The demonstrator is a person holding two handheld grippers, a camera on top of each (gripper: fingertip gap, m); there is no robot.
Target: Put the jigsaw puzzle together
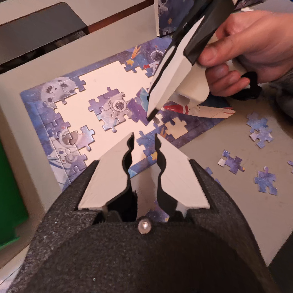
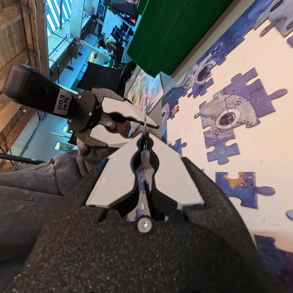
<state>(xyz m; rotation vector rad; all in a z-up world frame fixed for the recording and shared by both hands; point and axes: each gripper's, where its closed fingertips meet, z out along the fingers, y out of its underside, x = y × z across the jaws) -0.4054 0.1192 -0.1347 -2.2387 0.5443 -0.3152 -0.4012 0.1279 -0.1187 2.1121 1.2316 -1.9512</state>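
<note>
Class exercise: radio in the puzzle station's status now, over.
Left tongs open, empty, above puzzle. Right tongs shut on puzzle piece, edge-on. Loose pieces wait on table. Nothing blocking.

1. The left gripper [image 1: 144, 138] has two white wedge-shaped fingers [image 1: 109, 172] lined inside with wavy black pads.
2. Behind the fingers sits a rough, speckled black body; a round silver screw [image 1: 144, 227] lies at the base between the fingers.
3. The right gripper [image 2: 144, 136] is built alike: white fingers [image 2: 172, 177], black scalloped pads, grainy black housing, a silver screw [image 2: 144, 225] behind the finger roots.
4. Seen from the right wrist view, the left gripper carries a black handle [image 2: 31, 92] behind its fingers, banded by a white sticker with dark print.
5. A grey sleeve [image 2: 39, 182] shows beside the right gripper's fingers.
6. A black strap [image 1: 252, 88] loops below the hand [image 1: 247, 52].
</note>
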